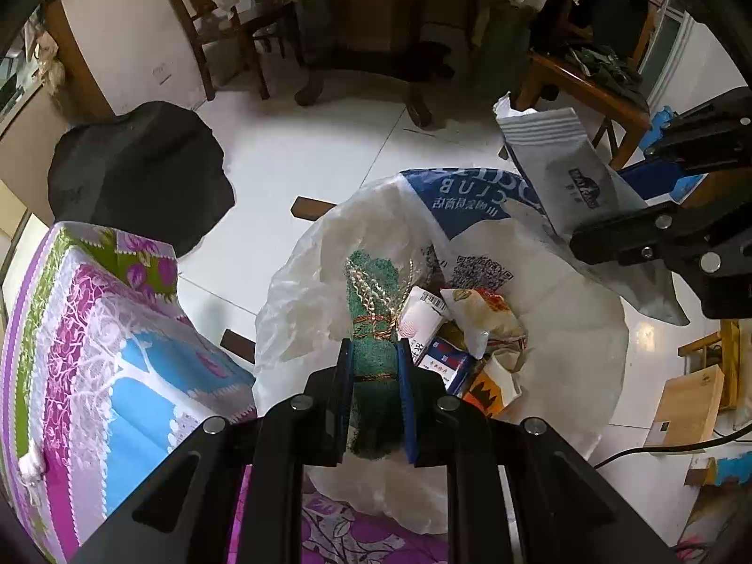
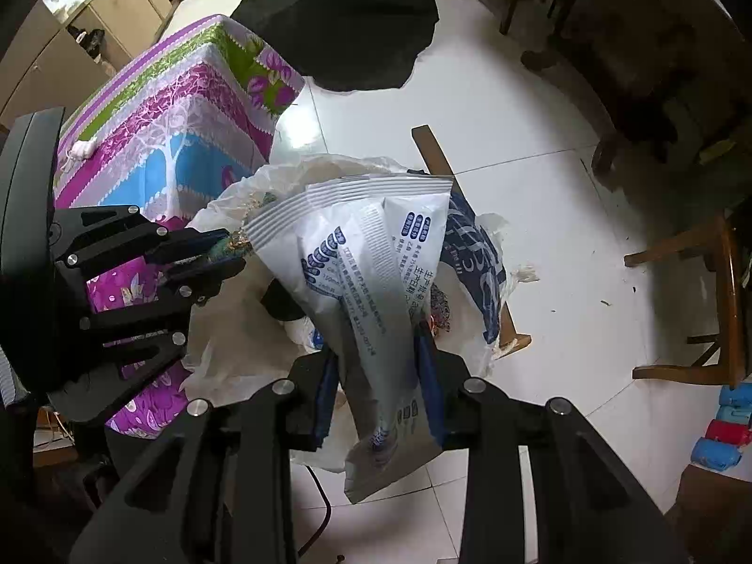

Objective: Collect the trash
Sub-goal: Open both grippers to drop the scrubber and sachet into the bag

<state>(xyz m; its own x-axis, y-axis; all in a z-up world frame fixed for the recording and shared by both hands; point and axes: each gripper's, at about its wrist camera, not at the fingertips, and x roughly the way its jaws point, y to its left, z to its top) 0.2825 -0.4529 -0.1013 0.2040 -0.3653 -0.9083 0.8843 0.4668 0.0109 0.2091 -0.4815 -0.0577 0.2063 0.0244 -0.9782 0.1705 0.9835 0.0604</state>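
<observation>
My left gripper [image 1: 374, 352] is shut on a green mesh bundle [image 1: 373, 310] tied with gold string, held over the open white plastic trash bag [image 1: 578, 352]. Several wrappers [image 1: 474, 324] lie inside the bag. My right gripper [image 2: 378, 352] is shut on a grey-white plastic package [image 2: 366, 282] with blue print, held above the same bag [image 2: 225, 329]. In the left wrist view the package [image 1: 564, 174] and right gripper [image 1: 658, 235] hang at the bag's right rim. In the right wrist view the left gripper [image 2: 225, 249] sits at the bag's left rim.
A table with a purple, blue and green floral cloth [image 1: 94, 352] stands left of the bag. A black cloth [image 1: 141, 174] lies at its far corner. Wooden chairs and a table [image 1: 352, 23] stand beyond on the white tile floor. A wooden stool [image 2: 695, 310] is right.
</observation>
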